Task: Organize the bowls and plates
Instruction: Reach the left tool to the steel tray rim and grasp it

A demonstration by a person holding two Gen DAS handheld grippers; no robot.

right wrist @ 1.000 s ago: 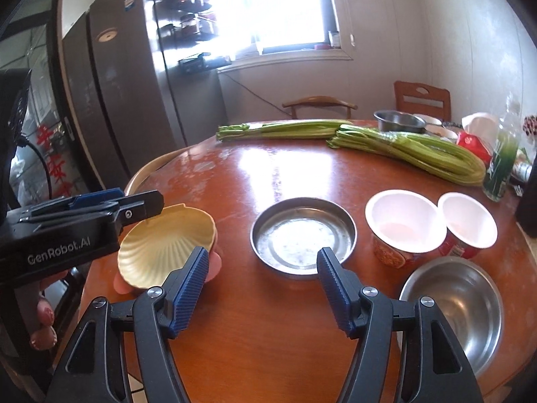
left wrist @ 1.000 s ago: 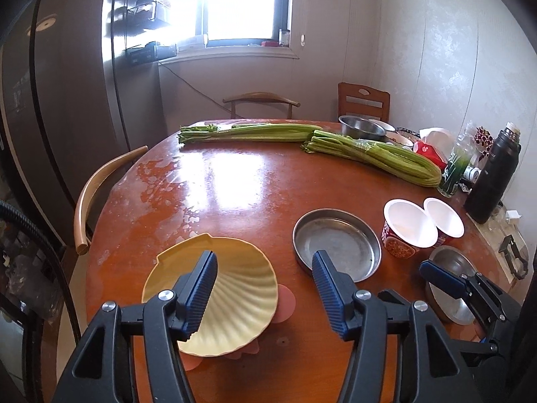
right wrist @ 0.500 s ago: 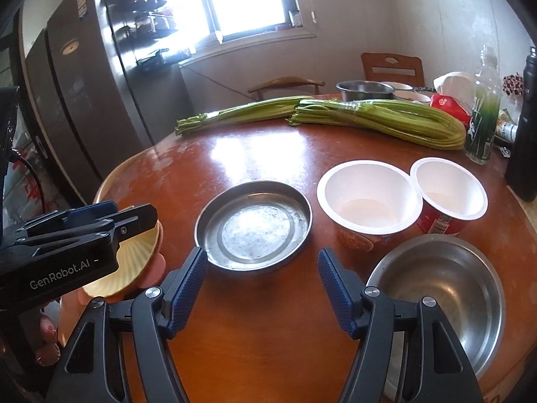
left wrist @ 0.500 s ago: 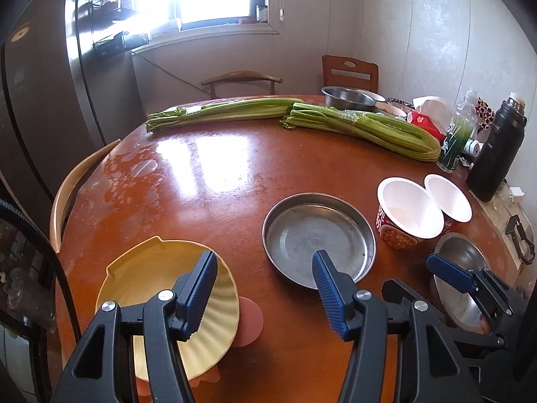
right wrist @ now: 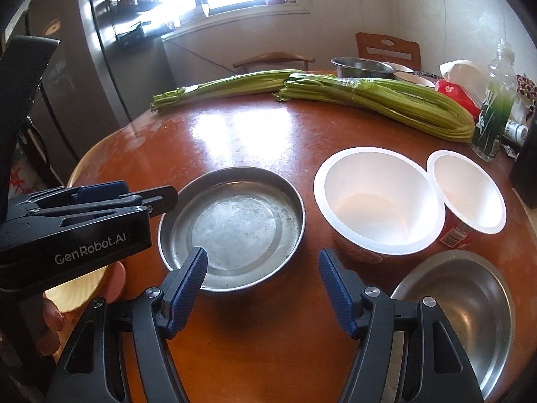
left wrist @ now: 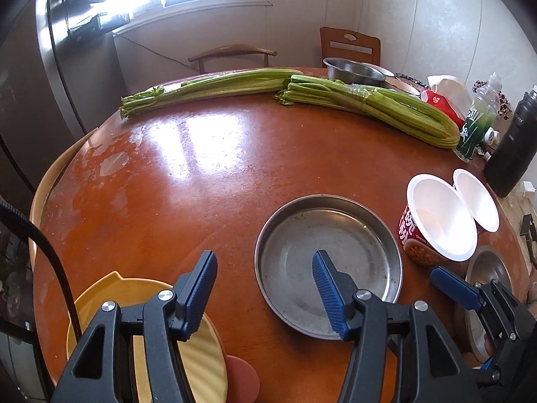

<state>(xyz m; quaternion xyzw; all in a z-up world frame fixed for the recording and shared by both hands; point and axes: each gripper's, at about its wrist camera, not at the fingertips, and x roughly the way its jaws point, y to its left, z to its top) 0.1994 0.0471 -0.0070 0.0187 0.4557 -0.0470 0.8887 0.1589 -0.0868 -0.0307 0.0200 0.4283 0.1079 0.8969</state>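
A round steel plate (left wrist: pixel 335 252) (right wrist: pixel 235 221) lies on the red-brown table (left wrist: pixel 201 174). My left gripper (left wrist: pixel 265 285) hovers open over the plate's near left rim, with nothing between its fingers. A yellow shell-shaped plate (left wrist: pixel 114 295) (right wrist: pixel 77 292) lies at the lower left on a pink piece (left wrist: pixel 243 379). My right gripper (right wrist: pixel 261 278) stands open just before the steel plate, also holding nothing. Two white paper bowls (right wrist: pixel 376 198) (right wrist: pixel 470 194) stand side by side to the right. A steel bowl (right wrist: pixel 459 312) sits near the right finger. The left gripper (right wrist: pixel 157 198) shows in the right wrist view.
Two celery bunches (left wrist: pixel 208 90) (left wrist: pixel 379 107) lie across the far side, with a steel basin (left wrist: pixel 352 69) behind them. A green bottle (left wrist: pixel 476 121), a black flask (left wrist: pixel 510 151) and a red packet (right wrist: pixel 456 94) crowd the right edge. Chairs (left wrist: pixel 349 43) and a fridge (right wrist: pixel 67 67) ring the table.
Both grippers have moved down and rightward over the table. The steel plate now lies close under them, and the yellow plate has slid to the lower left of the left wrist view.
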